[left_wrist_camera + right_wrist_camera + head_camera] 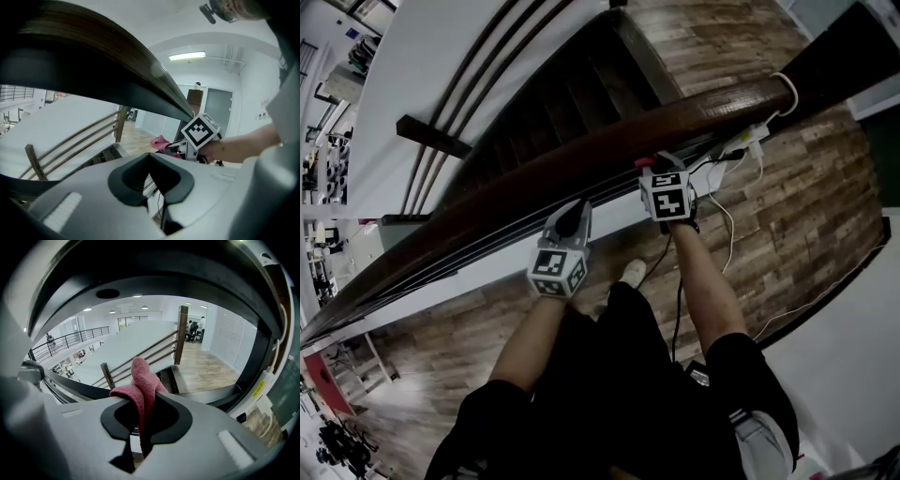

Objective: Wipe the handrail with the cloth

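The handrail was seen as a dark, glossy brown wooden bar, laid diagonally from lower left to upper right. The cloth, pink and nubbly, was folded into an upright peak and pinched between the fingers of the right gripper, close by the rail's near side; contact could not be made out.

Dark stairs drop away beside a wood floor. White cables trail over the floor, right of the stairs.

Wood plank floor, white wall, ceiling strip light lit.
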`<move>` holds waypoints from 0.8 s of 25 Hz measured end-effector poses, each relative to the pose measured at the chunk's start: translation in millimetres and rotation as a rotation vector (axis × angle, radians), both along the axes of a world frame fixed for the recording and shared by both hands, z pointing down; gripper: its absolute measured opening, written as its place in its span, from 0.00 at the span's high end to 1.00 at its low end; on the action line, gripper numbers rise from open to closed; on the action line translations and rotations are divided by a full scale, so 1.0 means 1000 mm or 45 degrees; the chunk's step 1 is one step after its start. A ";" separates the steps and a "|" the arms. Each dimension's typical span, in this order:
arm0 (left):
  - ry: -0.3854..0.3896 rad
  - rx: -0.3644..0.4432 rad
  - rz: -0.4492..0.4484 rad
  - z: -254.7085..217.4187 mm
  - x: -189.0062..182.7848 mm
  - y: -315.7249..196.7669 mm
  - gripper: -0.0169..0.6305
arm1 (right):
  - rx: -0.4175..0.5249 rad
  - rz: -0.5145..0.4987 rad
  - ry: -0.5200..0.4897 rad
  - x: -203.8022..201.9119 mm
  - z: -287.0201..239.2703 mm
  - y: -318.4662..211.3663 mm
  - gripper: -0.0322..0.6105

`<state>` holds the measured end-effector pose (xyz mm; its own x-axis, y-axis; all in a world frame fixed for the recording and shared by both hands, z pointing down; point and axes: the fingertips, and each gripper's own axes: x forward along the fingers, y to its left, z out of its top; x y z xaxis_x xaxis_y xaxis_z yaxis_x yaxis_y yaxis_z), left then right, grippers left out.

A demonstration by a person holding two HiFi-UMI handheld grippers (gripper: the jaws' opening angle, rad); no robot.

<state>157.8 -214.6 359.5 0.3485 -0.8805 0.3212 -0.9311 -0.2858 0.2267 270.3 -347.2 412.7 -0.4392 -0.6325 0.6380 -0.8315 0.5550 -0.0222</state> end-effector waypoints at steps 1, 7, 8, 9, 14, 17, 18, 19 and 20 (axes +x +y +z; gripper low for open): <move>-0.003 -0.002 -0.006 0.001 -0.004 0.002 0.97 | -0.004 0.000 -0.005 -0.004 0.000 0.003 0.88; -0.001 -0.032 -0.075 0.008 -0.032 0.015 0.97 | -0.038 -0.013 -0.034 -0.028 0.002 0.012 0.88; 0.000 -0.031 -0.079 0.008 -0.035 0.017 0.97 | -0.045 -0.018 -0.035 -0.032 0.003 0.014 0.88; -0.002 -0.028 -0.080 0.008 -0.038 0.020 0.97 | -0.050 -0.022 -0.032 -0.035 0.004 0.017 0.88; -0.015 -0.021 -0.114 0.002 -0.068 0.032 0.97 | -0.040 -0.007 -0.013 -0.057 0.003 0.029 0.88; -0.007 -0.025 -0.148 0.001 -0.086 0.041 0.97 | -0.049 -0.018 -0.018 -0.072 0.003 0.038 0.88; -0.002 -0.029 -0.155 0.002 -0.090 0.044 0.97 | -0.057 -0.027 -0.020 -0.078 0.004 0.042 0.88; 0.002 -0.035 -0.161 0.004 -0.093 0.047 0.97 | -0.068 -0.035 -0.020 -0.083 0.005 0.046 0.88; 0.004 -0.040 -0.166 0.005 -0.097 0.049 0.97 | -0.080 -0.042 -0.017 -0.088 0.007 0.051 0.88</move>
